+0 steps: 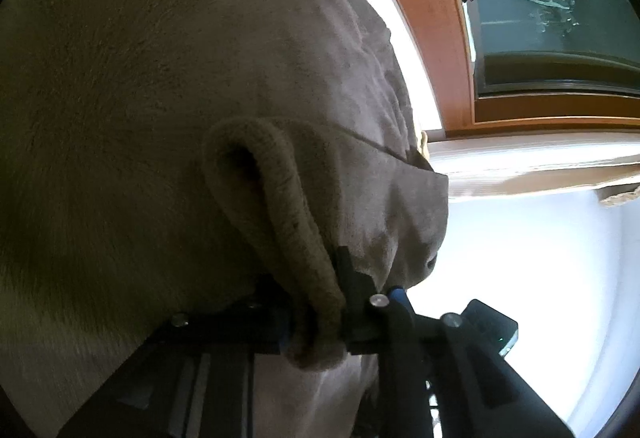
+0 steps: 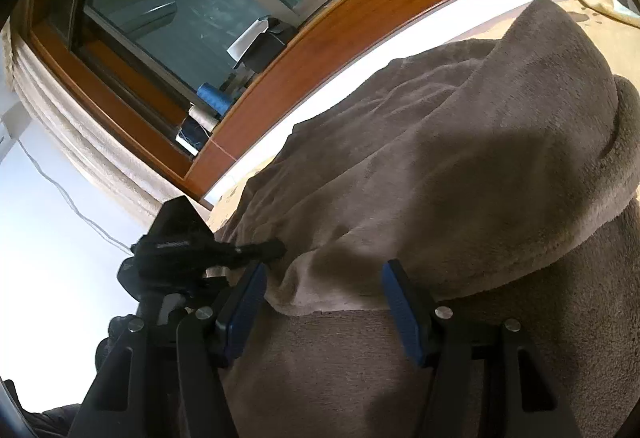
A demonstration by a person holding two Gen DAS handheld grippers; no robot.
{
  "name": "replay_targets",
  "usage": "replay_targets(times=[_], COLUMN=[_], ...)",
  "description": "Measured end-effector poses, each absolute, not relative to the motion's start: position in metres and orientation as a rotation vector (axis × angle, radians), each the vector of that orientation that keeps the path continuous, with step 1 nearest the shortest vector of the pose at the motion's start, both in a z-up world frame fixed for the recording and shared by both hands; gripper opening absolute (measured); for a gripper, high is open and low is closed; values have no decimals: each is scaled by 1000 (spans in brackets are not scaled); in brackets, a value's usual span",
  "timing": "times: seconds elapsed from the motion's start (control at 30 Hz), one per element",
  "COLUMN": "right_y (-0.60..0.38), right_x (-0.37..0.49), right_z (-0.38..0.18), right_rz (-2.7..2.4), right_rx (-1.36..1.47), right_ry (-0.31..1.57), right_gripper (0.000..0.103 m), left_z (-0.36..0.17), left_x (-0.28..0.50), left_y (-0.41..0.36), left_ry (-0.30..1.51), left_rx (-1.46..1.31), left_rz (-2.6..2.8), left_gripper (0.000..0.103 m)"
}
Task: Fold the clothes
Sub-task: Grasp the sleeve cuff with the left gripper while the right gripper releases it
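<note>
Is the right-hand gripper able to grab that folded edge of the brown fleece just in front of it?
Probably yes. The right gripper stands open, one finger on either side of the fleece's folded edge, and nothing lies between them. The left gripper is already shut on a ribbed cuff.

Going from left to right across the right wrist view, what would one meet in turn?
White cable → blue thread spool → left blue finger → right blue finger → brown fleece garment.
</note>
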State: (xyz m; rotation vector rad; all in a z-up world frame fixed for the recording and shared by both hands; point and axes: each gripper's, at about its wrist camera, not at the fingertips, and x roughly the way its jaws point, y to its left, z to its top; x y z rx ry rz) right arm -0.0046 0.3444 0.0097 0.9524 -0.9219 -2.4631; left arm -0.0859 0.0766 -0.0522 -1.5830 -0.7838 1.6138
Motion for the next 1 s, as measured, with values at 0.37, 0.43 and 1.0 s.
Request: replay_targets(times=[0.37, 0.43, 1.0], right_y=[343, 345, 417], right_x=[-3, -3, -15], right_z=[10, 9, 65], right_rz=[-2468, -2466, -2919], right_rx=[943, 946, 1104], right_ry=[-917, -929, -670], right_gripper=[62, 62, 62], left_z=[49, 40, -17], left_x=[-121, -121, -120], left_y=[28, 20, -31], left_ry=[-788, -756, -537], left_rx=[-1233, -1258, -1377], left_rz=[1831, 1862, 2048], left_gripper=[17, 17, 18])
